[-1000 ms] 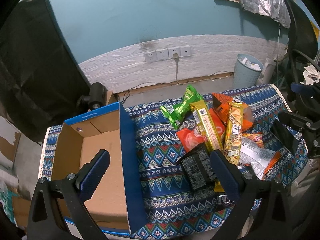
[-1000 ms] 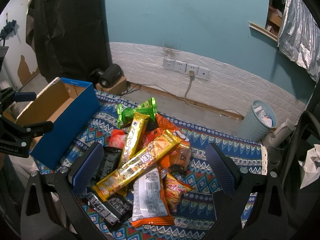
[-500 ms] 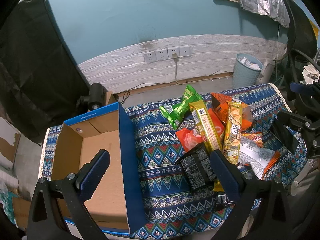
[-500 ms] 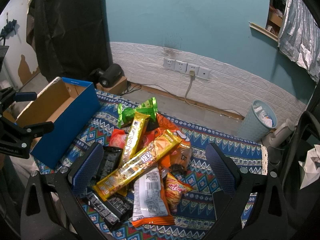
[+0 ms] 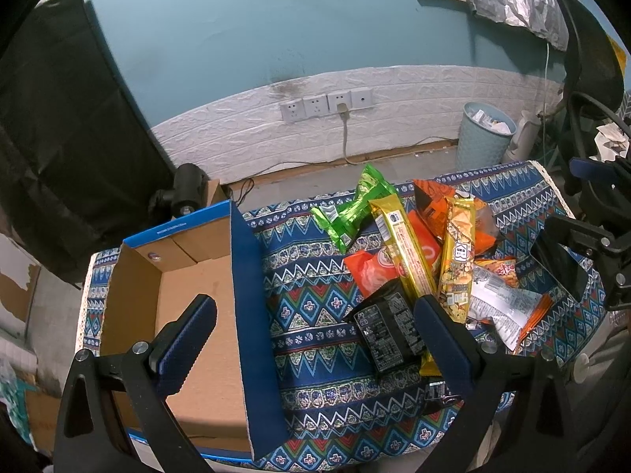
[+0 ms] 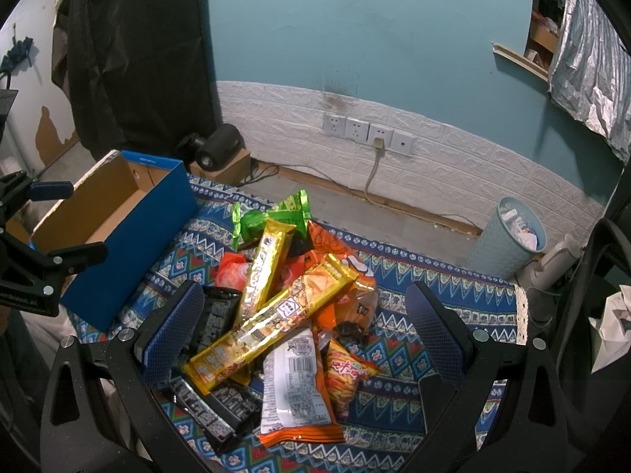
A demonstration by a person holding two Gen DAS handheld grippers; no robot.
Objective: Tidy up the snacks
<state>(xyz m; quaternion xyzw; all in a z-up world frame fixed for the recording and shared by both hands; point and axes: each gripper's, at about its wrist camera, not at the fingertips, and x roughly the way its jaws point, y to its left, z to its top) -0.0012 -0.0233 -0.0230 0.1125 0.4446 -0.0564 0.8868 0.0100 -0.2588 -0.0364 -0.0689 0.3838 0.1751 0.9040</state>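
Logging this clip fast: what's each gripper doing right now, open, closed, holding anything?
Left gripper: jaws open, holding nothing, over the box wall.
Right gripper: jaws open, holding nothing, above the snack pile.

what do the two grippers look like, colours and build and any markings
Both look alike: the left gripper and right gripper have matte black angular frames with triangular cut-outs and silver screw heads. Each finger carries a long blue pad with a fine mesh texture. Seen from the right wrist view, the left gripper's frame bears small white lettering, too small to read. No cables or sleeves show.
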